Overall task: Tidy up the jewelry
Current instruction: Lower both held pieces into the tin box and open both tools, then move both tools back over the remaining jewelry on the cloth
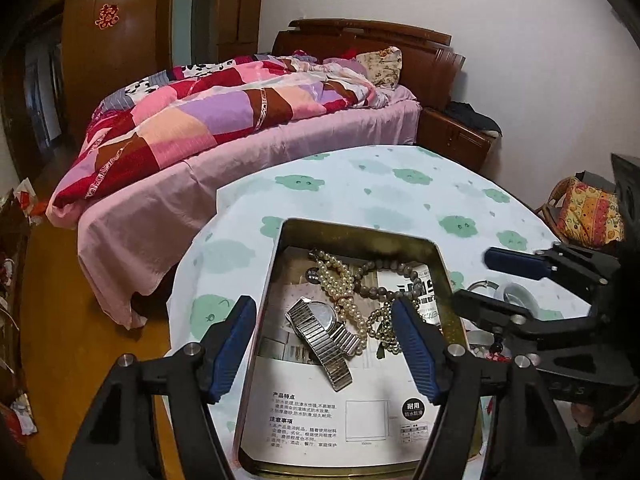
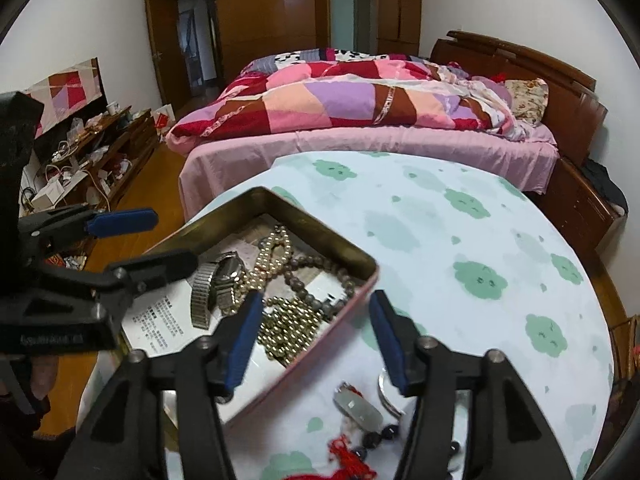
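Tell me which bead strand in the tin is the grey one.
The grey bead bracelet, looped at the tin's far right. Its beads are large and dull grey; the pearl strand is cream, the small-bead strand brassy gold.

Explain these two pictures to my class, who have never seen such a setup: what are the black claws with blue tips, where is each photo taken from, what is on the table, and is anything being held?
A person holds a two-finger gripper in each hand; each carries a camera looking along its fingers. One picture is from the left gripper, the other from the right gripper. Both stand open and hold nothing. On the table sits a metal tin containing a wristwatch, a pearl necklace and bead bracelets. Beside the tin lie a pendant on a red cord and a bangle.
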The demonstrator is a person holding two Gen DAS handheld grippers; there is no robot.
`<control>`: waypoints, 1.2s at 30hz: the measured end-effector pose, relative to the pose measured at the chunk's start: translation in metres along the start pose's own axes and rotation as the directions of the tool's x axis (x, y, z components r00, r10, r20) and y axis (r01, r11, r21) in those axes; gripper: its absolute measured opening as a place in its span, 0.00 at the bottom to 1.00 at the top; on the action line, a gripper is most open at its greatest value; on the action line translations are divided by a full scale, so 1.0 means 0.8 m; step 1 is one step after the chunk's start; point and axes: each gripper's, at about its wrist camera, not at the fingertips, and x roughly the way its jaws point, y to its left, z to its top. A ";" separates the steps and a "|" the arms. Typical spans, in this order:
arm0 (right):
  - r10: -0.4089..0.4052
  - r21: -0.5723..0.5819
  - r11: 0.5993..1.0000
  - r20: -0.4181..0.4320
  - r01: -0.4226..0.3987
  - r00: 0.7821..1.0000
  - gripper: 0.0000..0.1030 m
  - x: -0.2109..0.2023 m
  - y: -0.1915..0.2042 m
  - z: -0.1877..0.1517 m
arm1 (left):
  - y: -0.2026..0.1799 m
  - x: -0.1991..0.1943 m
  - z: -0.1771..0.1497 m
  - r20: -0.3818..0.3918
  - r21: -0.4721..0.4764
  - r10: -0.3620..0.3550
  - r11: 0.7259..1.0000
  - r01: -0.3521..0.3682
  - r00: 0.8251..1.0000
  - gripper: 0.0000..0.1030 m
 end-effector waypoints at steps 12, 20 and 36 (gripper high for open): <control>-0.034 0.045 0.998 0.018 0.033 0.999 0.67 -0.050 -0.037 -0.027 | -0.038 -0.018 -0.002 0.021 0.059 -0.040 0.998 0.039 0.999 0.68; -0.116 0.091 0.989 0.007 0.115 0.993 0.75 -0.098 -0.073 -0.099 | -0.102 -0.035 -0.018 0.030 0.167 -0.092 0.982 0.086 0.995 0.68; -0.080 0.147 0.985 -0.043 0.085 0.996 0.85 -0.074 -0.088 -0.174 | -0.189 -0.025 -0.083 -0.067 0.294 -0.142 0.943 0.155 0.988 0.61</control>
